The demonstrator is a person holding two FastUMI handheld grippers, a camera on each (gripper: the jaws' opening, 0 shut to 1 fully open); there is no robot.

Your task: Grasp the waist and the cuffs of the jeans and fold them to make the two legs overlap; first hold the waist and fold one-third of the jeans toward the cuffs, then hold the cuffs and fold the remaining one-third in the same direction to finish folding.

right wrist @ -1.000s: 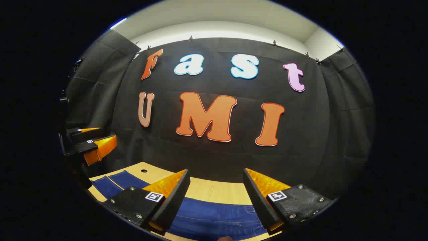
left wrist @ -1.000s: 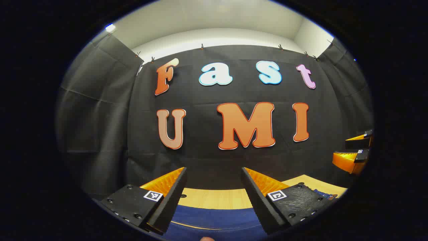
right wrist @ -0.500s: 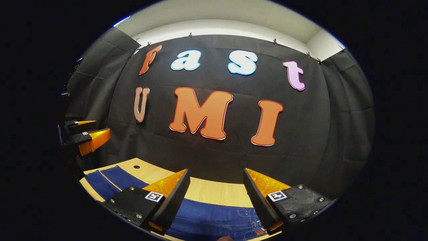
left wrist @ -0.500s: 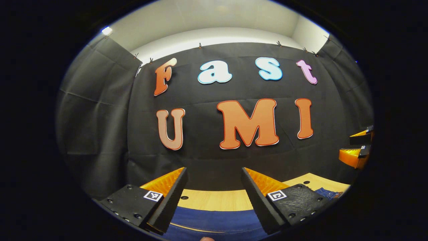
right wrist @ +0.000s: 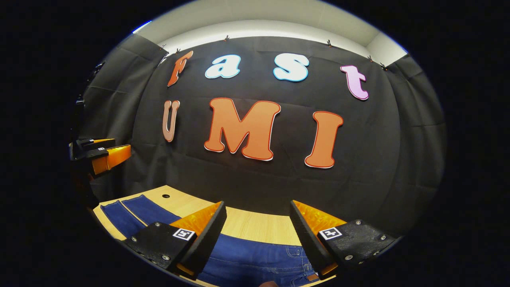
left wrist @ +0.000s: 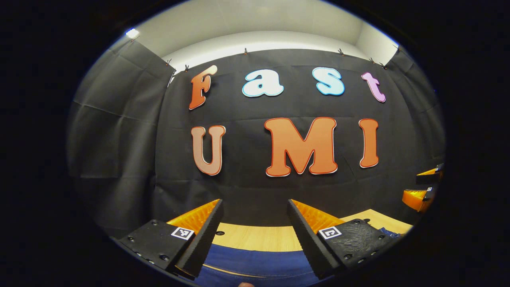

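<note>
In the left gripper view, the left gripper point(left wrist: 255, 207) had its two fingers spread wide with nothing between them, the orange-faced pads point(left wrist: 197, 217) angled apart above the table. Below and between those fingers lay the jeans point(left wrist: 255, 265), a band of dark blue denim running across the bottom of that view, with a pale stitched seam curving along its near part. The fingers stood above the cloth and did not press on it. Beyond the denim came the light wooden table point(left wrist: 259, 239), with a small round hole just beside the left finger's inner edge. At the far right edge of that view the right gripper point(left wrist: 424, 185) showed, its fingers parted and held well above the table.

In the right gripper view, the right gripper point(right wrist: 258, 207) likewise held its fingers wide apart and empty. Between and under them lay the waist end of the jeans point(right wrist: 255, 261), with pocket stitching near the right finger. From there the two legs ran off to the left across the table point(right wrist: 255, 225), lying flat side by side. The left gripper point(right wrist: 101, 153) hung at the left edge, above the far end of the legs, its fingers a little apart.
</note>
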